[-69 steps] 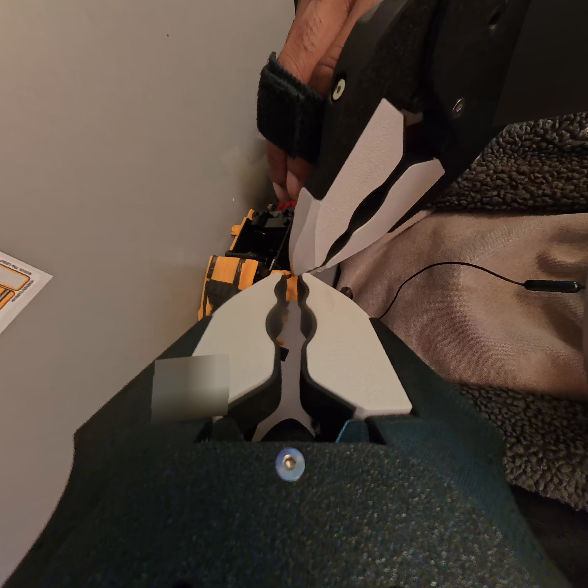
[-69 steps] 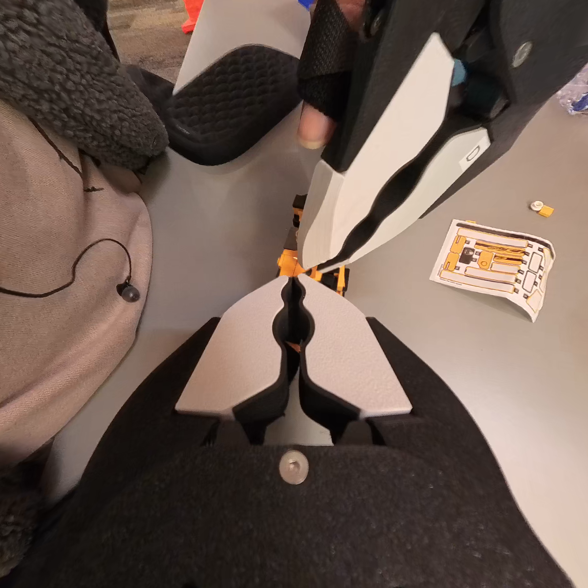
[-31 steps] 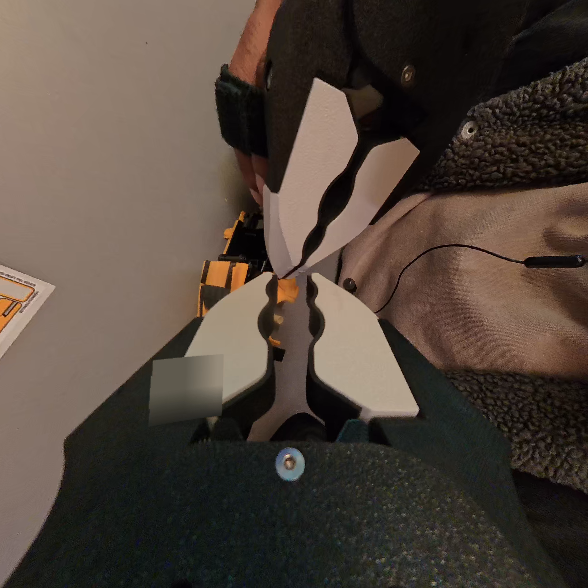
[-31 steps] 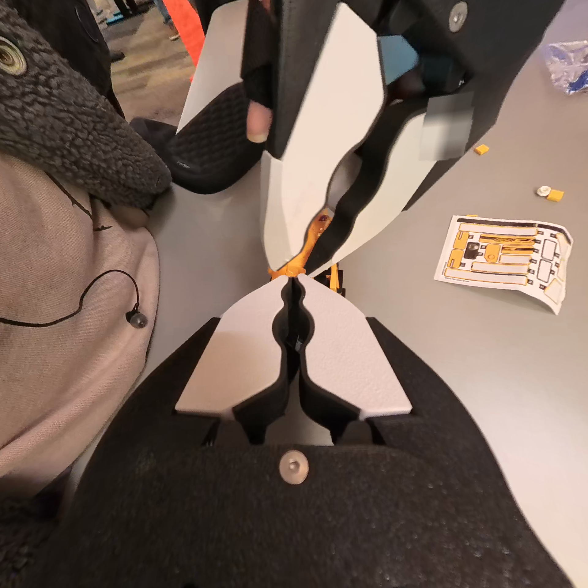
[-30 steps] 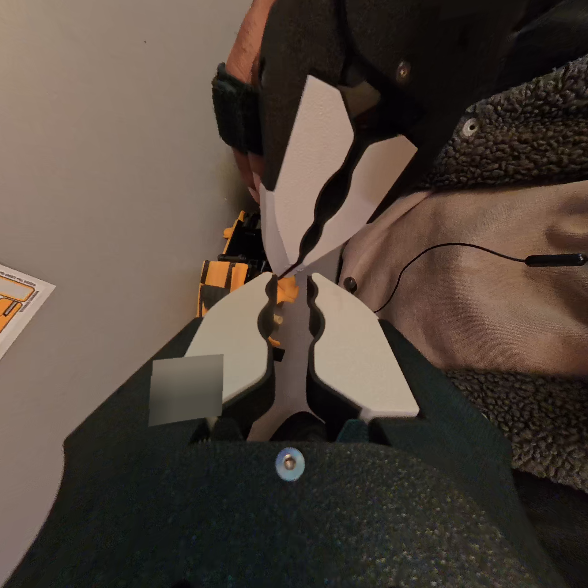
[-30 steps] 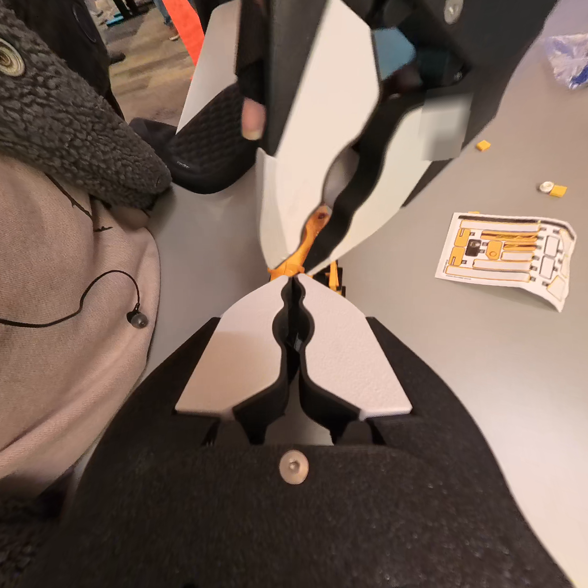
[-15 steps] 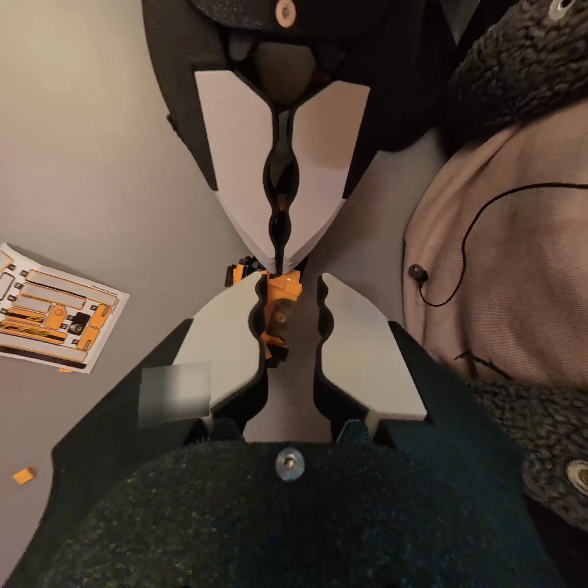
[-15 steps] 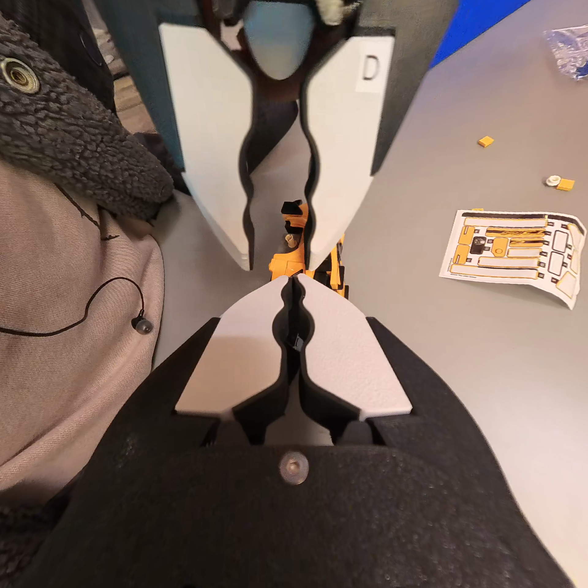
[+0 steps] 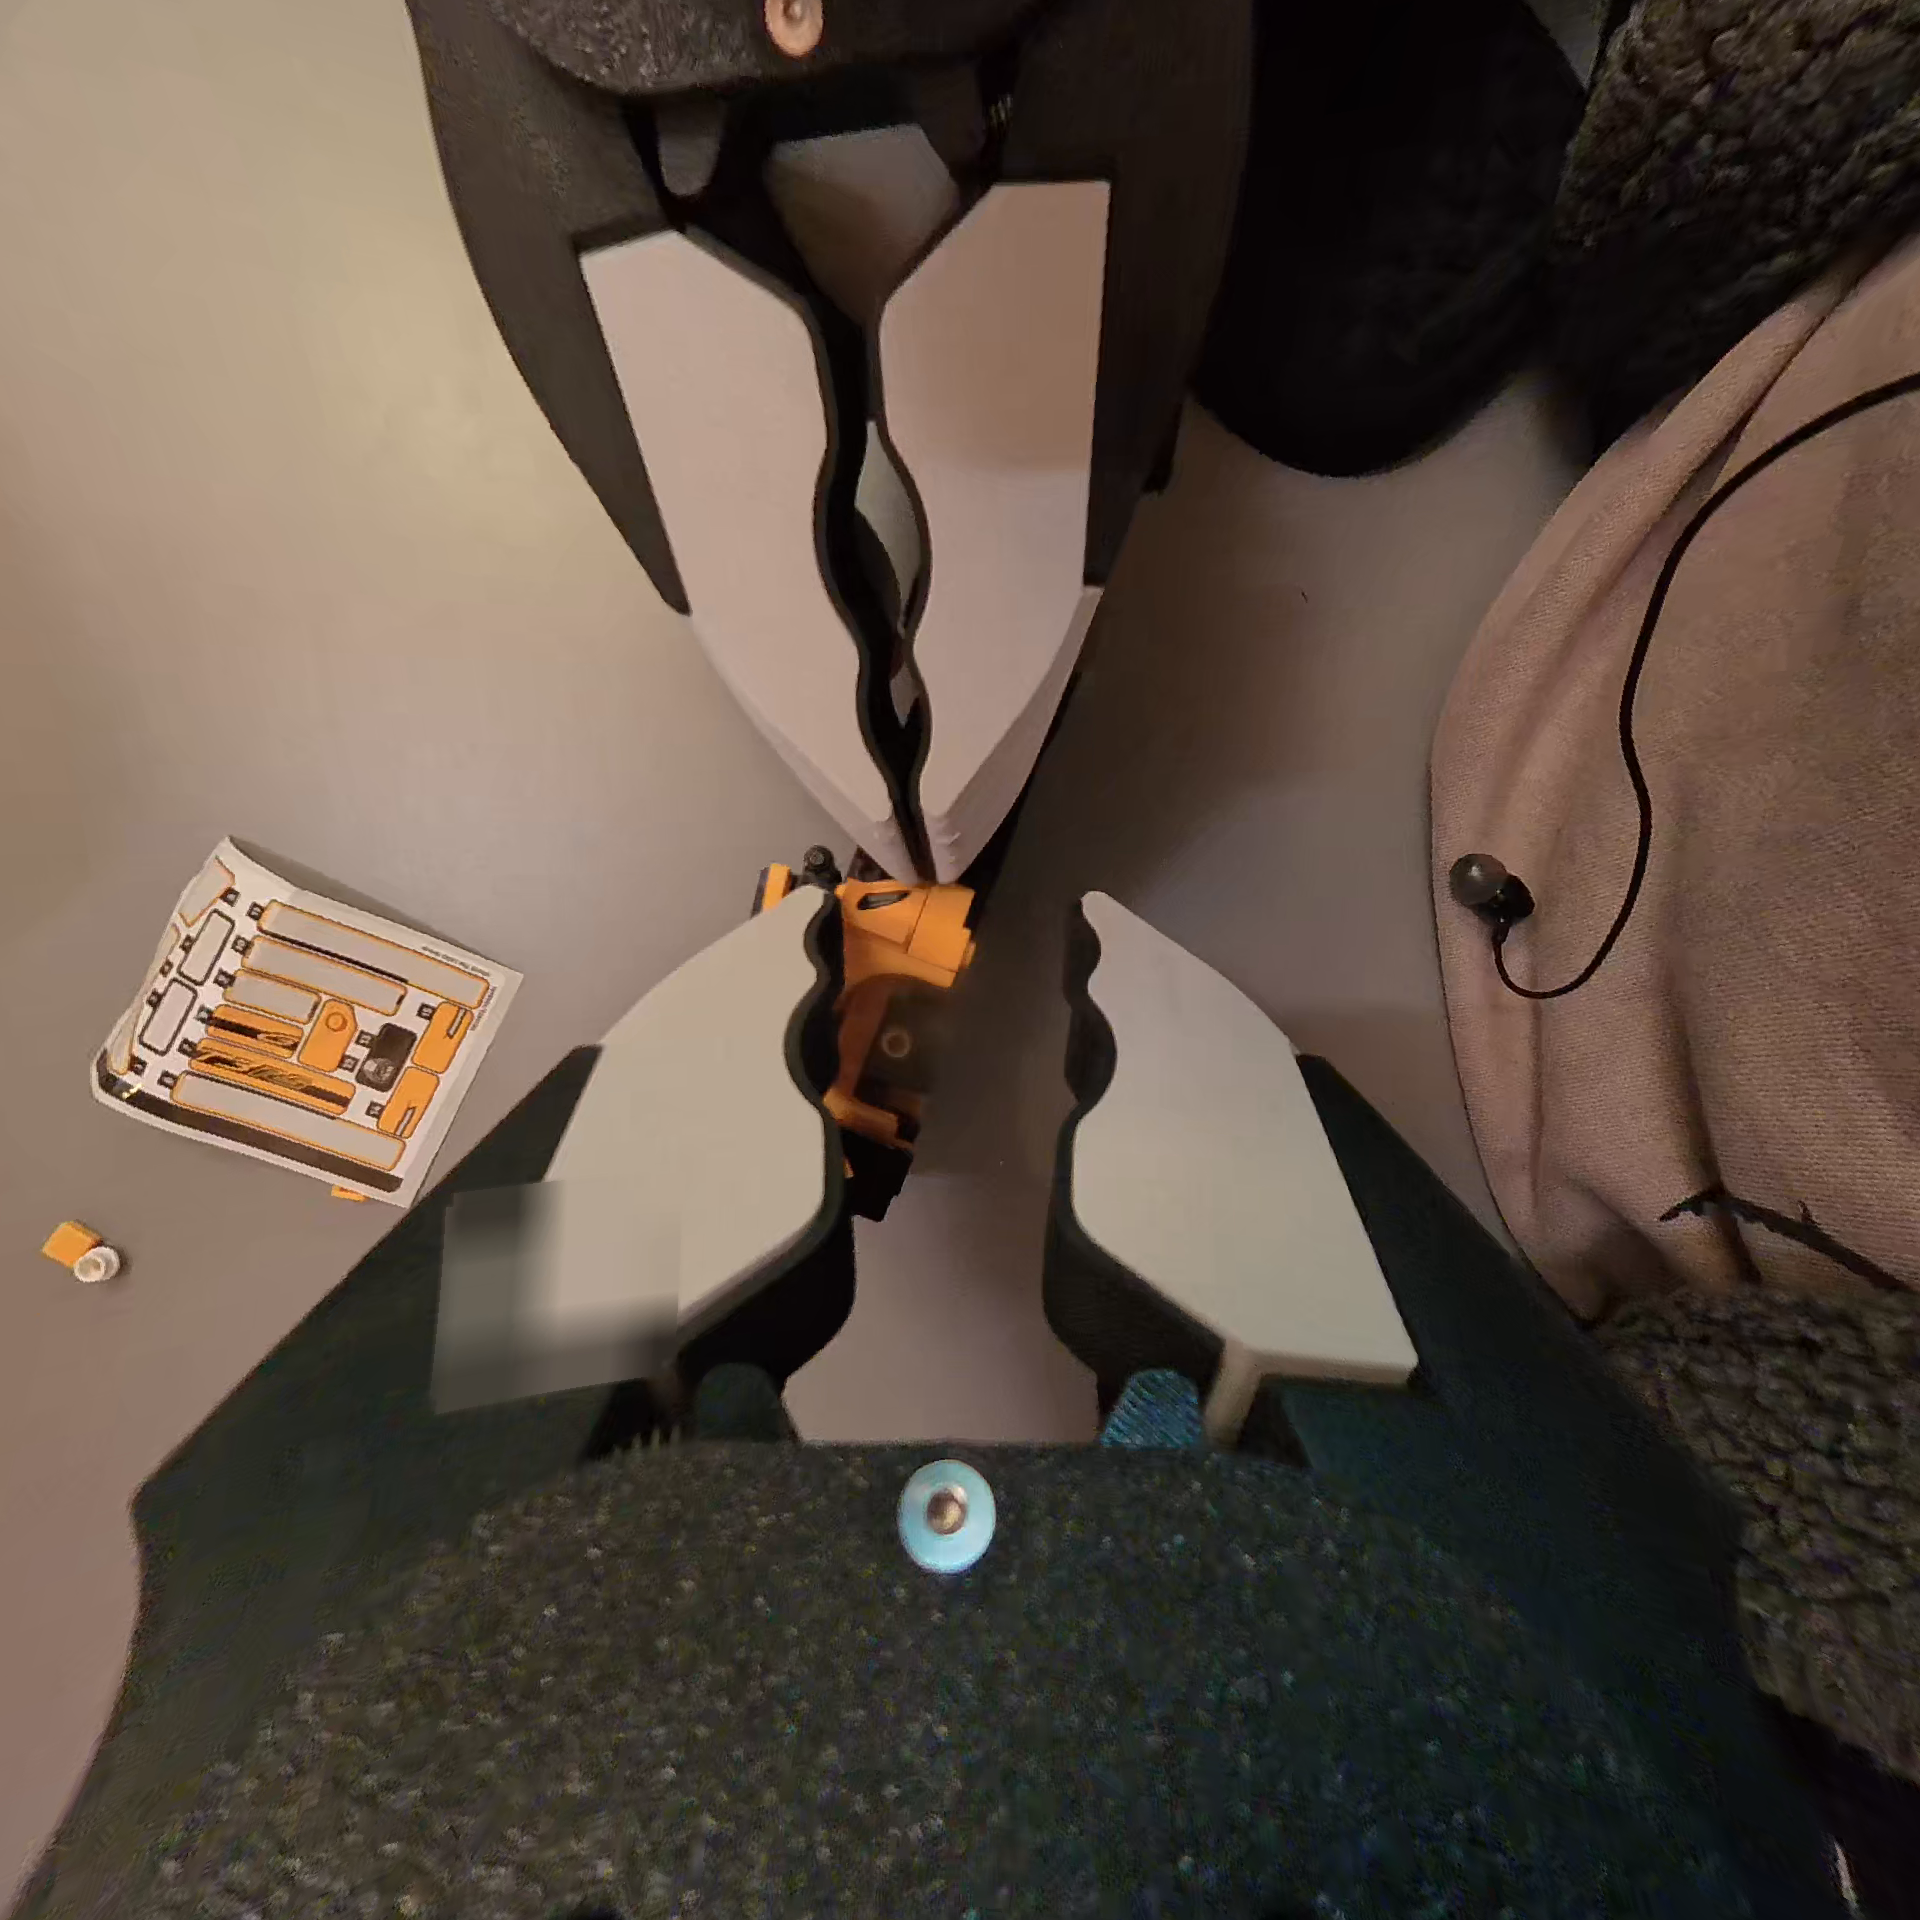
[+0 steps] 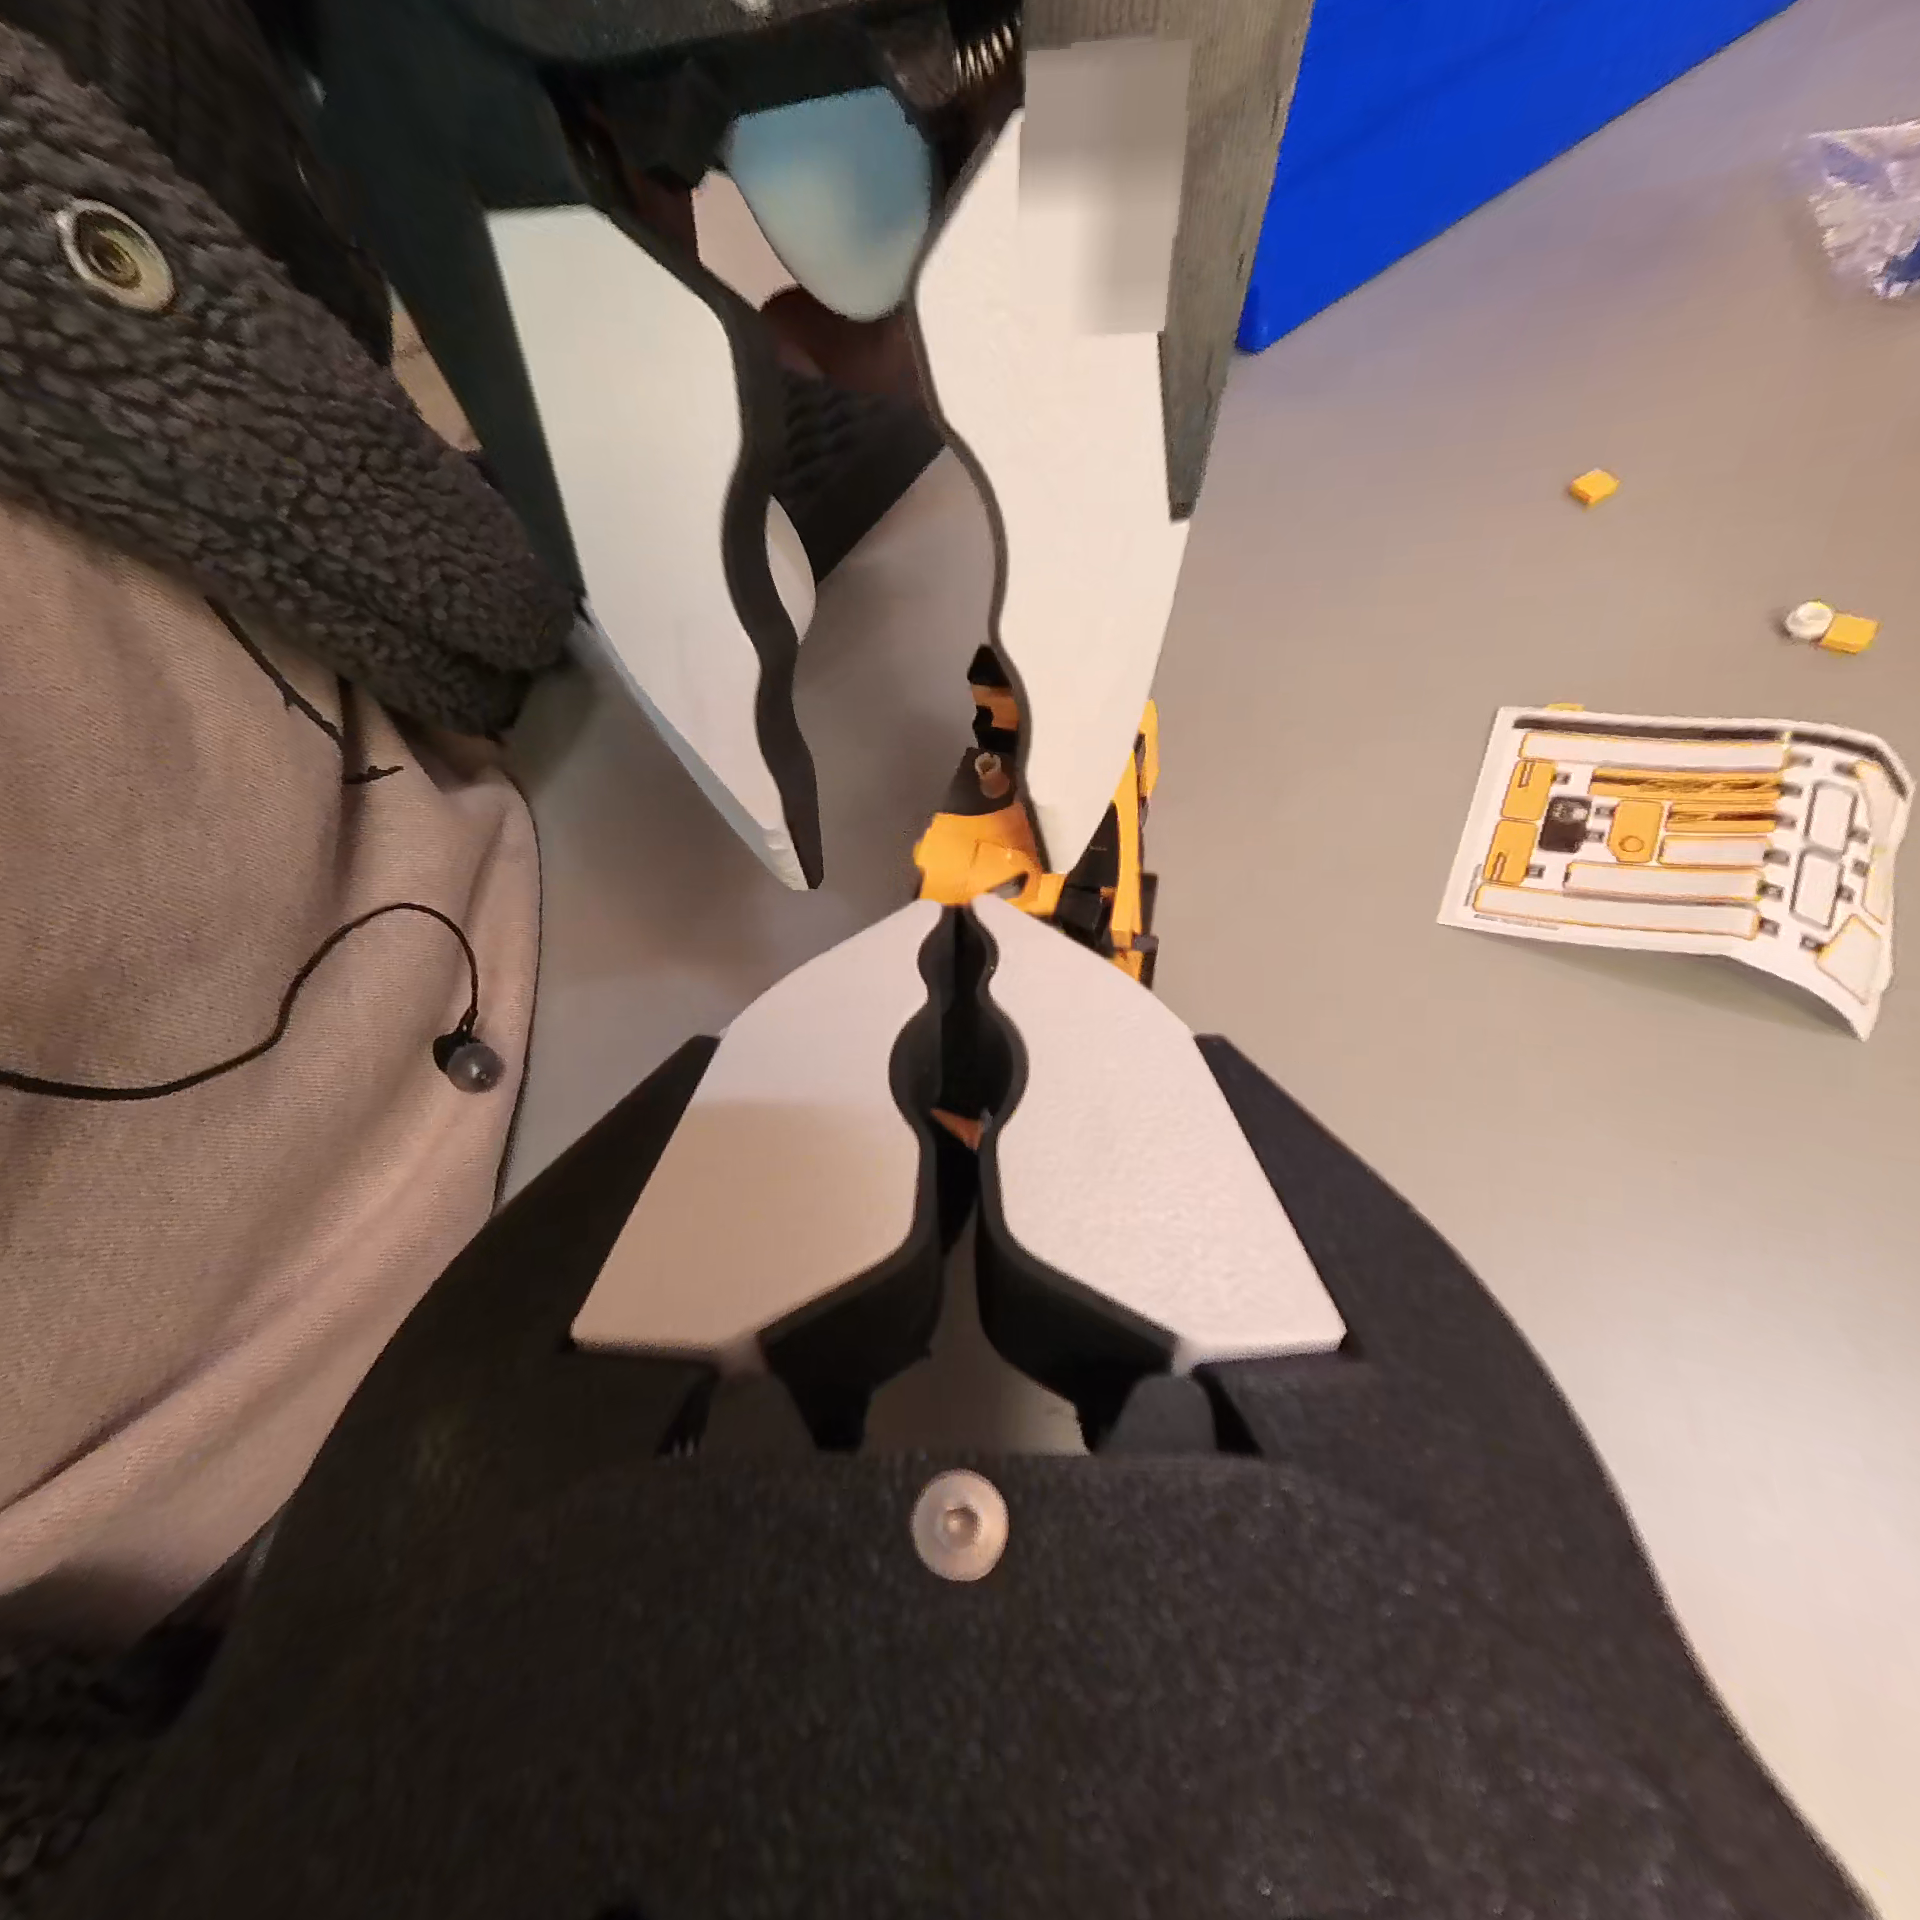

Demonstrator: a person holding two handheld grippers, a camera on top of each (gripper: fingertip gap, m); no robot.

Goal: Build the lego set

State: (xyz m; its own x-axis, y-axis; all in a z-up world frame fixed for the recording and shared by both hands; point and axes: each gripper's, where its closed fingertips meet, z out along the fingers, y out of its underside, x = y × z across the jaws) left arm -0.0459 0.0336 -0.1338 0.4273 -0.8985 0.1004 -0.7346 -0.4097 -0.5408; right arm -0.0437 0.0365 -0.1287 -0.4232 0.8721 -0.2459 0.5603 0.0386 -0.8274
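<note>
An orange-and-black toy model (image 9: 899, 997) on the counter (image 9: 312, 520) is pinched by the closed right hand-held gripper (image 10: 956, 906); the left hand-held gripper (image 9: 940, 909) is spread wide around it. With a tip-only hold, it could slip.

Left wrist view is dim and warm, a heavy shadow spilling across the surface (image 9: 1226, 665). Right wrist view is brighter, cooler, evenly lit. Wide-angle bending at both edges; the plastic bag (image 10: 1865, 208) smears soft in the corner.
</note>
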